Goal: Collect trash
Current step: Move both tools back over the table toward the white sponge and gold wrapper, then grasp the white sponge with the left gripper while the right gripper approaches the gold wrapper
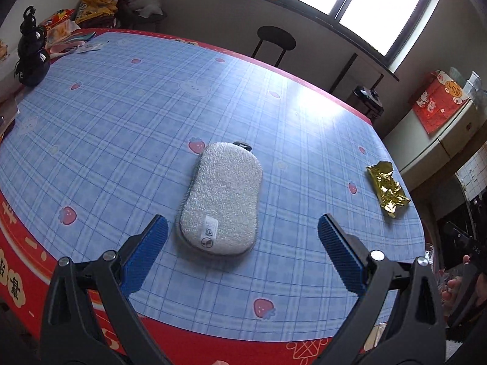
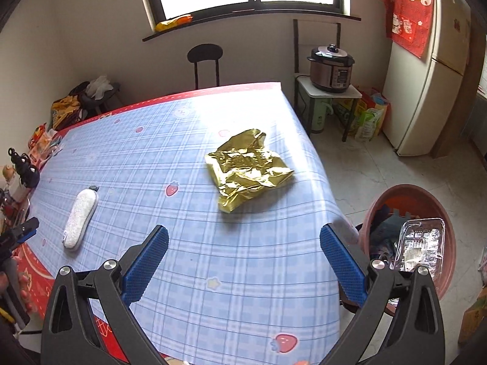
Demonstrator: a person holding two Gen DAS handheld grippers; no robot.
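The left claw (image 1: 243, 232) hangs above the near edge of the table (image 1: 121, 115), its blue ribbed fingers (image 1: 146, 252) spread wide with nothing between them. Just ahead of it, between the finger lines, a pale oval sponge (image 1: 222, 200) lies flat on the blue plaid cloth. A small white tag at the sponge's near end carries a round logo and a mark too small to read. Well off to the right of this claw, near the table's right edge, lies a crumpled gold wrapper (image 1: 386, 188).

The right claw (image 2: 244, 238) is likewise wide open and empty over the table. The gold wrapper (image 2: 246, 170) sits ahead of it, a little beyond the fingertips, and any print on the foil is illegible. The sponge (image 2: 79, 216) lies far to the left of this claw. Just right of the right finger, below table level, a reddish plastic bin (image 2: 447, 243) stands on the floor holding a clear plastic tray (image 2: 421, 245) and darker scraps. The red border of the tablecloth shows characters that cannot be made out.
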